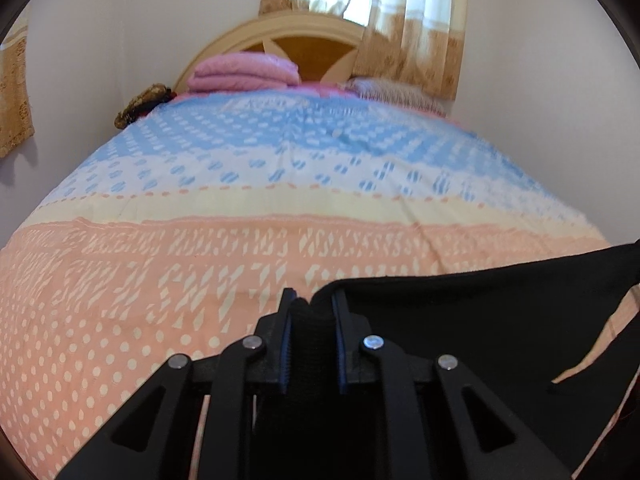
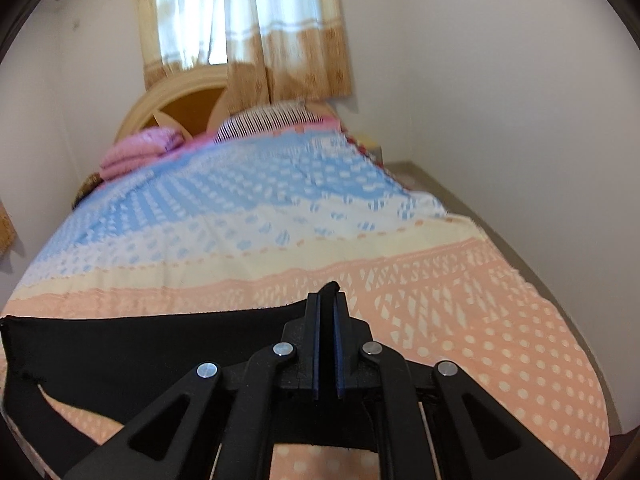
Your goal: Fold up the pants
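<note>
Black pants [image 1: 460,312] hang stretched between my two grippers above the near end of the bed. My left gripper [image 1: 312,308] is shut on one corner of the pants, with bunched black cloth between its blue pads. The cloth runs off to the right. In the right wrist view my right gripper [image 2: 328,304] is shut on the other corner of the pants [image 2: 140,344], and the cloth runs off to the left. A loose black part dangles below toward the bedspread.
The bed has a peach, cream and blue patterned spread [image 1: 240,208]. A folded pink blanket [image 1: 244,70] and a striped pillow [image 2: 264,122] lie by the wooden headboard [image 1: 304,40]. Curtains [image 2: 244,24] hang behind. Floor [image 2: 480,208] runs along the bed's right side.
</note>
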The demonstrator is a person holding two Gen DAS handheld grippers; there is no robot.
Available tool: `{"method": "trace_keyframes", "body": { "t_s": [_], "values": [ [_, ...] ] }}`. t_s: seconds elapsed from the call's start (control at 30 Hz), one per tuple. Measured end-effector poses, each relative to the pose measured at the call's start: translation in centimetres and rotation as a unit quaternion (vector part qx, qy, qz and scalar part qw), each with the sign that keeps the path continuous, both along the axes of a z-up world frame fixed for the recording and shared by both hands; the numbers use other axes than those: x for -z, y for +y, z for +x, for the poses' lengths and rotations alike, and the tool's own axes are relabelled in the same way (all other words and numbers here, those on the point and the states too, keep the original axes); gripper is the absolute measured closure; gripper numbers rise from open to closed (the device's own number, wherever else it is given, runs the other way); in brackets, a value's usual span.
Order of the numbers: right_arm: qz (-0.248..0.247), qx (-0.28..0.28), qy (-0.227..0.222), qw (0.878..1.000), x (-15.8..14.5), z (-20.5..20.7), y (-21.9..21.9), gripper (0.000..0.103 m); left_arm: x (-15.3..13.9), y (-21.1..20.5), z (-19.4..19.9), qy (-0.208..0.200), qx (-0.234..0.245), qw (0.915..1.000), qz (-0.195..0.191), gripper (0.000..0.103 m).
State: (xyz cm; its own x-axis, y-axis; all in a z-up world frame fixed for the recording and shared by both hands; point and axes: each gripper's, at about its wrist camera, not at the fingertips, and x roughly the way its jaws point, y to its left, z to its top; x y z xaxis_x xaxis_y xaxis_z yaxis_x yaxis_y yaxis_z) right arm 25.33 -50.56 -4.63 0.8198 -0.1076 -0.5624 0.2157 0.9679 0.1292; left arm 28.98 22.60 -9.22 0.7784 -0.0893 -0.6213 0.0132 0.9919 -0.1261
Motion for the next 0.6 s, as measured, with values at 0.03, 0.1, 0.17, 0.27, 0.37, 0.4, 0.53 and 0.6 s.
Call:
{"method": "trace_keyframes", "body": {
  "t_s": [0.03,0.1,0.17,0.27,0.37,0.4,0.53,0.6],
  "values": [
    [0.005,-0.001,-0.016,1.0,-0.4,-1.2,0.0,0.098,-0.2,0.1,-0.5,-0.01,0.001,0.9999,-0.006,0.085],
    [0.015,0.0,-0.035,0.999,-0.7,-2.8,-0.1,0.098,-0.6,0.6,-2.2,-0.03,0.004,0.9994,-0.019,0.085],
    [0.022,0.0,-0.049,0.999,-0.7,-4.5,-0.2,0.098,-0.7,0.8,-3.3,-0.04,0.007,0.9989,-0.024,0.085],
    [0.032,-0.003,-0.059,0.998,-0.2,-7.0,-0.3,0.098,-0.4,1.1,-5.2,-0.06,0.014,0.9976,-0.034,0.085],
    [0.042,-0.002,-0.058,0.997,0.7,-9.1,-0.6,0.098,0.3,1.2,-7.6,-0.073,0.023,0.9963,-0.04,0.085],
    [0.046,-0.003,-0.054,0.997,1.2,-9.8,-0.7,0.098,0.8,1.2,-8.4,-0.076,0.027,0.9959,-0.041,0.085],
    [0.054,0.003,-0.031,0.998,3.2,-12.3,-1.4,0.098,2.3,1.0,-11.0,-0.079,0.037,0.9954,-0.041,0.084],
    [0.058,0.006,-0.021,0.998,4.1,-13.2,-1.5,0.098,3.4,1.0,-12.2,-0.074,0.039,0.9958,-0.037,0.083]
  ]
}}
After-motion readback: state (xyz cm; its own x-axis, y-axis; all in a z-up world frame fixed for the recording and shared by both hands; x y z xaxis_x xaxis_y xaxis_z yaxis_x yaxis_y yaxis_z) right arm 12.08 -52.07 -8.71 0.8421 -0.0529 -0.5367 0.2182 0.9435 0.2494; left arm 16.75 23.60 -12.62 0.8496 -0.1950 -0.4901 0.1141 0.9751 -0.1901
